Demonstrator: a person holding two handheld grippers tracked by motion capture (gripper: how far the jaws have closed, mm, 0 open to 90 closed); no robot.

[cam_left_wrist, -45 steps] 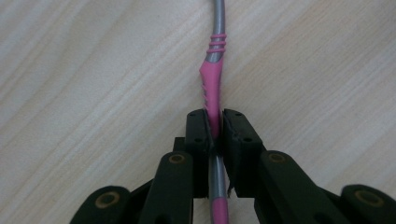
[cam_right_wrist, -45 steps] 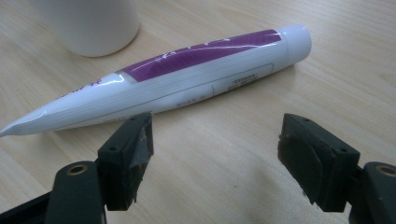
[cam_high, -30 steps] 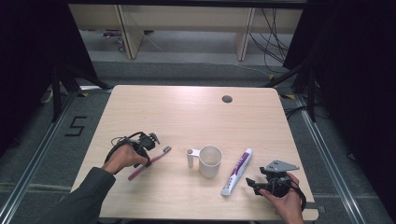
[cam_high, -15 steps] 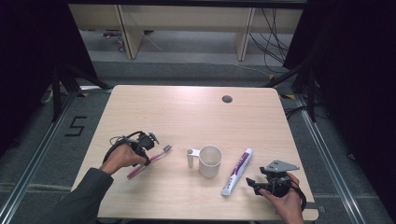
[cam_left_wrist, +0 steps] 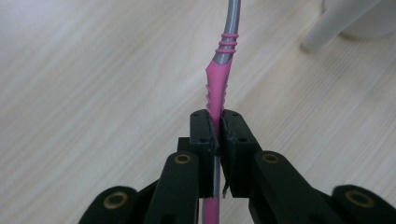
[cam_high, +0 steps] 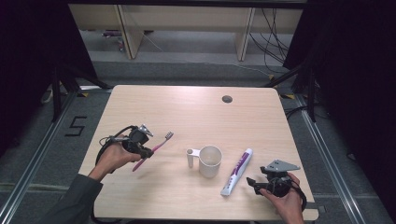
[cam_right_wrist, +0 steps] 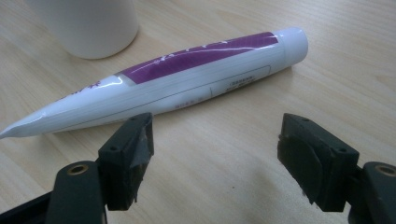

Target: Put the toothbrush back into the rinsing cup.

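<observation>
Overhead, the left tool (cam_high: 148,151) sits at the near left of the bench (cam_high: 196,107), gripping a pink toothbrush (cam_high: 156,148) that slants up and to the right, bristle end toward the far side. The left gripper view adds what the high view cannot resolve: both jaws are clamped tight on the pink handle (cam_left_wrist: 215,95), which turns grey past three pink rings, and the brush is raised clear of the wood. A white cup (cam_high: 209,161) stands near the middle, handle to the left. A white and purple tube (cam_high: 237,171) lies just right of it. The right tool (cam_high: 254,183) rests at the near right; its own view shows the jaws spread wide and empty, the tube (cam_right_wrist: 187,77) lying just beyond them untouched. Against one second ago, the toothbrush has lifted and its head points farther away; the right tool has not moved.
</observation>
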